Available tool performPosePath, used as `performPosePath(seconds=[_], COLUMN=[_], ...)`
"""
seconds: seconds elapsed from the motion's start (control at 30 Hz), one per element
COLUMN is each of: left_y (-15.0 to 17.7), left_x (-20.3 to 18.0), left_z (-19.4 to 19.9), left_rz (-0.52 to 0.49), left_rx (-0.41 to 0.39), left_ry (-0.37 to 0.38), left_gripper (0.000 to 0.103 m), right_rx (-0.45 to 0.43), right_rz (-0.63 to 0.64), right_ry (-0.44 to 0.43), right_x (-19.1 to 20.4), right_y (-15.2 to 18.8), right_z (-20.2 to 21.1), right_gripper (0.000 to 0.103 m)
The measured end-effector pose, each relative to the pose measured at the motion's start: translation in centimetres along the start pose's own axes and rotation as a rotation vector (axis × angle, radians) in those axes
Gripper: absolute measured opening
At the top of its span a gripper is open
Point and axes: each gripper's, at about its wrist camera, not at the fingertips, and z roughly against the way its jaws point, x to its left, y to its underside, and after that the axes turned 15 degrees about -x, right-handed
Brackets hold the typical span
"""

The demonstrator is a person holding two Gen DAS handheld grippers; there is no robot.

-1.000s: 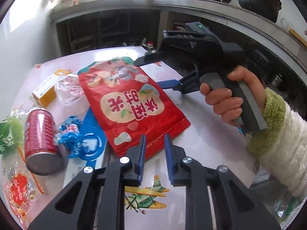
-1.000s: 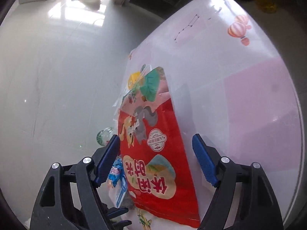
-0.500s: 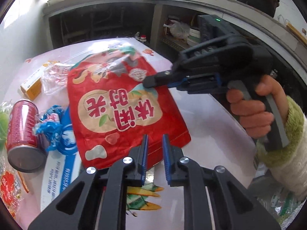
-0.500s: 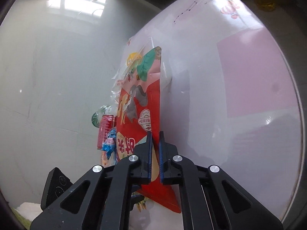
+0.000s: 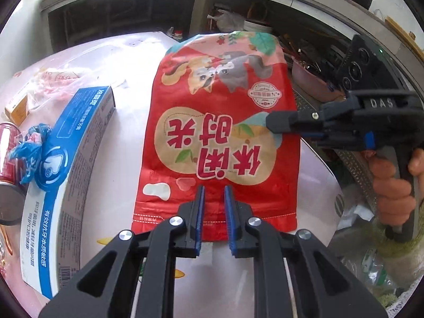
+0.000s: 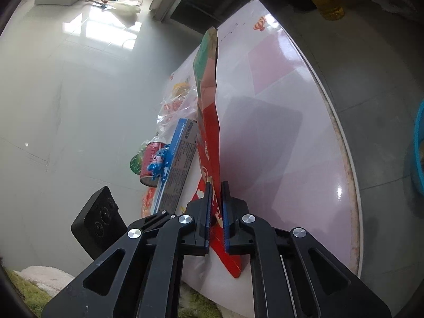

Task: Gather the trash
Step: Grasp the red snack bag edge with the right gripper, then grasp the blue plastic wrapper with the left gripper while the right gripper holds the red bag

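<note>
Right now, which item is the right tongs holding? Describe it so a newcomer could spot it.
On the pink table, right of the blue box and red can: the red snack bag. It is the only item lifted on edge, pinched in the right tongs, with cartoon squirrels on it.

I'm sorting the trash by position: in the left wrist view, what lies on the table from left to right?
Red can → crumpled blue wrapper → blue and white box → red snack bag → right hand-held gripper.
</note>
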Motion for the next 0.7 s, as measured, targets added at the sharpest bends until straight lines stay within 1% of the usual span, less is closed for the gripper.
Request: performPosePath(seconds=[0.07, 0.1, 0.13, 0.2, 0.23, 0.3, 0.37, 0.4, 0.47, 0.53, 0.57, 0.63, 0.7], left_y=[0.0, 0.1, 0.1, 0.1, -0.1, -0.6, -1.2, -1.8, -2.7, -3.4, -3.7, -3.9, -3.8], left_x=[0.0, 0.1, -0.1, -0.1, 0.1, 0.7, 1.4, 1.9, 3.2, 5.0, 5.9, 7.6, 8.8], left_z=[-0.1, 0.1, 0.1, 0.3, 0.6, 1.4, 3.3, 4.7, 6.6, 8.1, 8.7, 9.2, 9.0], left_rz=[0.003, 0.002, -0.004, -0.014, -0.013, 0.000, 0.016, 0.016, 0.018, 0.034, 0.046, 0.064, 0.078], left_rx=[0.001, 0.001, 0.000, 0.000, -0.003, -0.023, -0.075, -0.118, -0.168, -0.205, -0.218, -0.223, -0.208], left_ry=[0.001, -0.001, -0.004, -0.015, -0.016, -0.010, -0.011, -0.025, -0.077, -0.152, -0.191, -0.259, -0.287], left_gripper=[0.014, 0.014, 0.014, 0.014, 0.014, 0.014, 0.014, 0.014, 0.015, 0.022, 0.025, 0.038, 0.042], right_rx=[-0.008, -0.007, -0.012, -0.021, -0.023, -0.026, -0.028, -0.027, -0.027, -0.023, -0.023, -0.022, -0.019], right_rz=[0.016, 0.026, 0.046, 0.097, 0.112, 0.130, 0.136, 0.135, 0.135, 0.132, 0.128, 0.118, 0.107], right_ry=[0.031, 0.048, 0.075, 0.122, 0.133, 0.145, 0.160, 0.163, 0.174, 0.183, 0.185, 0.184, 0.187], right_x=[0.8, 1.0, 1.3, 1.8, 1.9, 2.0, 2.1, 2.2, 2.1, 2.1, 2.2, 2.0, 2.2], right_y=[-0.2, -0.3, 0.0, 0.2, 0.3, 0.6, 0.8, 0.9, 1.1, 1.2, 1.2, 1.5, 1.5], right_z=[-1.7, -1.9, -2.4, -2.8, -2.8, -3.1, -3.1, -3.4, -3.6, -3.7, -3.9, -4.1, -4.2], right_gripper=[0.014, 0.013, 0.007, 0.002, 0.001, 0.001, 0.000, 0.000, 0.000, 0.000, 0.000, 0.000, 0.000])
